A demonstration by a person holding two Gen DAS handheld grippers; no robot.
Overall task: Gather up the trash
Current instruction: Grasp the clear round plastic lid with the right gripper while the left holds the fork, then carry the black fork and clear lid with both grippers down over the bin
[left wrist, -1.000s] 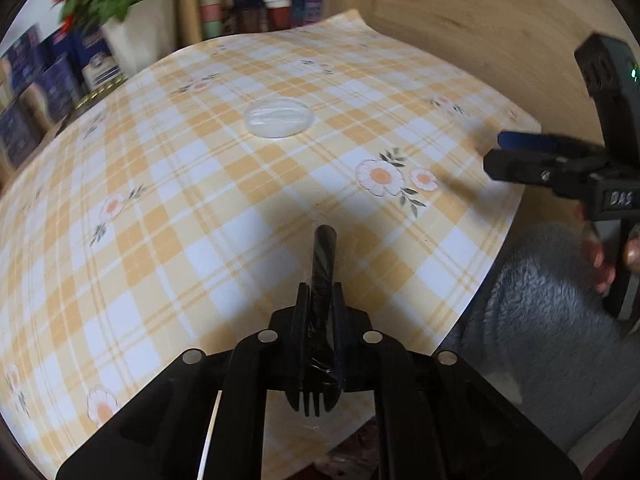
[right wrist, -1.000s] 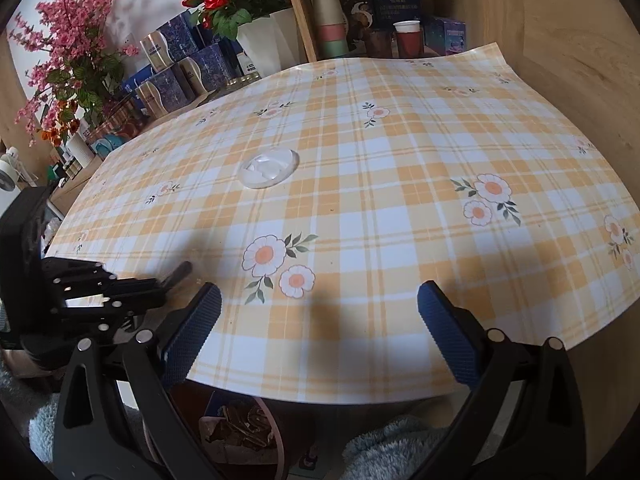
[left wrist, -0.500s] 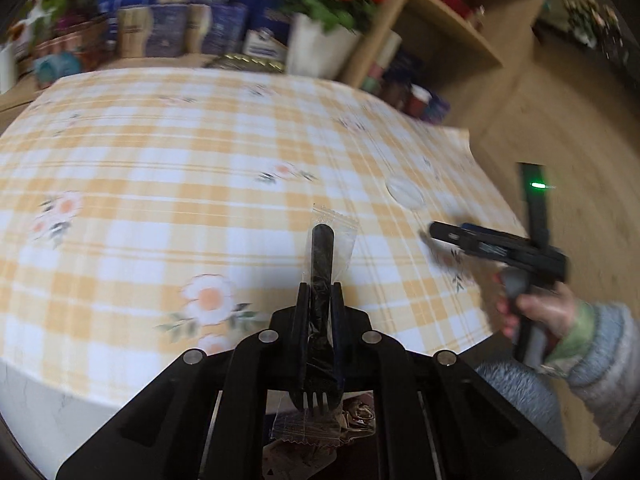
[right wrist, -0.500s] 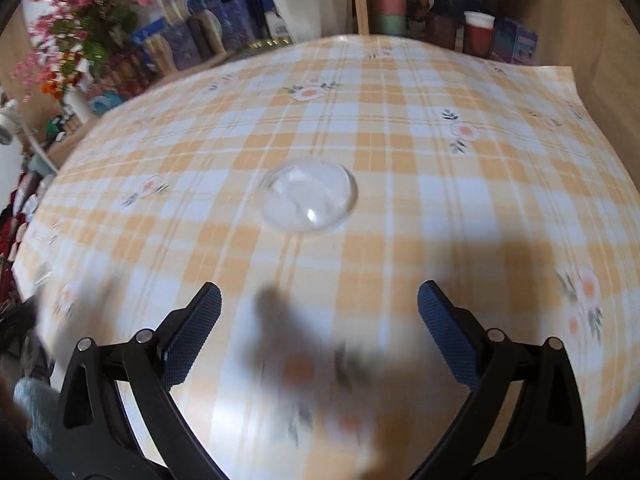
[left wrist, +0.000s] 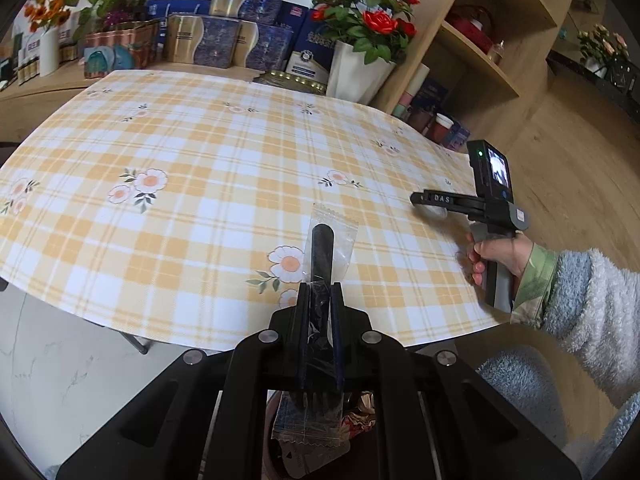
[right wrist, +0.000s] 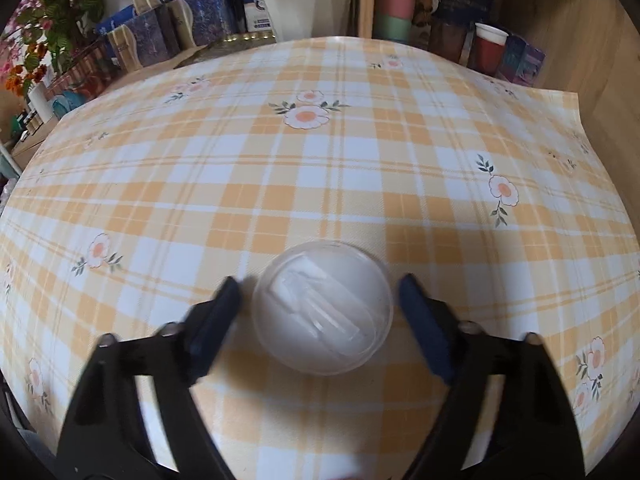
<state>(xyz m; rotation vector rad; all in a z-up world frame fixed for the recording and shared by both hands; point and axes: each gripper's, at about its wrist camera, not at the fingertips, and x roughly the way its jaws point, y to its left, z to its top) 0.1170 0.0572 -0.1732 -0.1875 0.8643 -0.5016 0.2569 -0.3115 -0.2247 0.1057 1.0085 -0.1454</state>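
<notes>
A clear round plastic lid (right wrist: 323, 307) lay flat on the checked tablecloth (right wrist: 320, 168), near the table edge closest to the right wrist camera. Pale, blurred shapes showed through it; what they were could not be told. The right gripper (right wrist: 320, 308) stood astride it, jaws closing, one blue pad (right wrist: 420, 316) just beside the rim on each side and neither yet pressing it.

The left gripper (left wrist: 320, 320) was clamped on a black plastic fork (left wrist: 321, 276) sealed in a clear wrapper (left wrist: 332, 236), handle pointing out over the near edge of the table, tines back toward the camera. Below that edge sat a bin (left wrist: 312, 452) with crumpled wrappers in it.

From the left wrist view, the right gripper's side bore the letters "DAS" (left wrist: 441, 199), with a green light above, and a hand (left wrist: 496, 252) in a fluffy sleeve (left wrist: 592, 300) held its handle.

Beyond the far edge stood blue and gold boxes (left wrist: 216, 42), their print too small to read, a white pot of red roses (left wrist: 356, 68), and a stack of paper cups (right wrist: 394, 4) on the shelf.
</notes>
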